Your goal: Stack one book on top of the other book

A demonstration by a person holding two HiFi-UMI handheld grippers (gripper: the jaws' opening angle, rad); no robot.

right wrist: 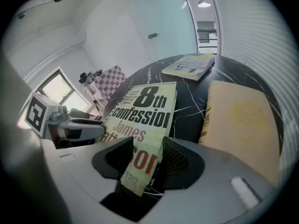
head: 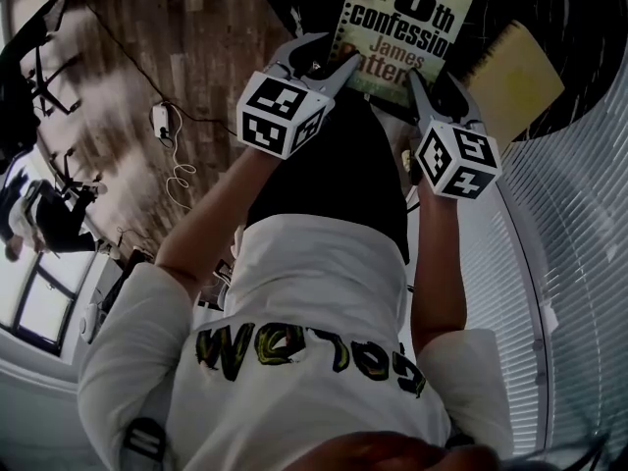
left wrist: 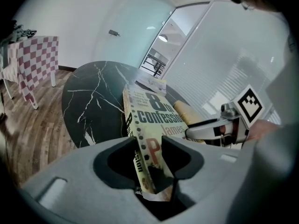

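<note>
Paperback (head: 407,27) in left gripper (left wrist: 149,141), right gripper (right wrist: 147,146), spine (left wrist: 129,120) visible from left only

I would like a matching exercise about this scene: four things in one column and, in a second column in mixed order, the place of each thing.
Things
1. 8th confession book
2. plain yellow book
3. pale book
4. checkered cloth

Places
A. flat on the black table, beside the printed book
B. off the table, above the wooden floor
C. near edge between the jaws of the left gripper and the right gripper
D. at the table's far edge

Pairs: 1-C, 2-A, 3-D, 4-B
</note>
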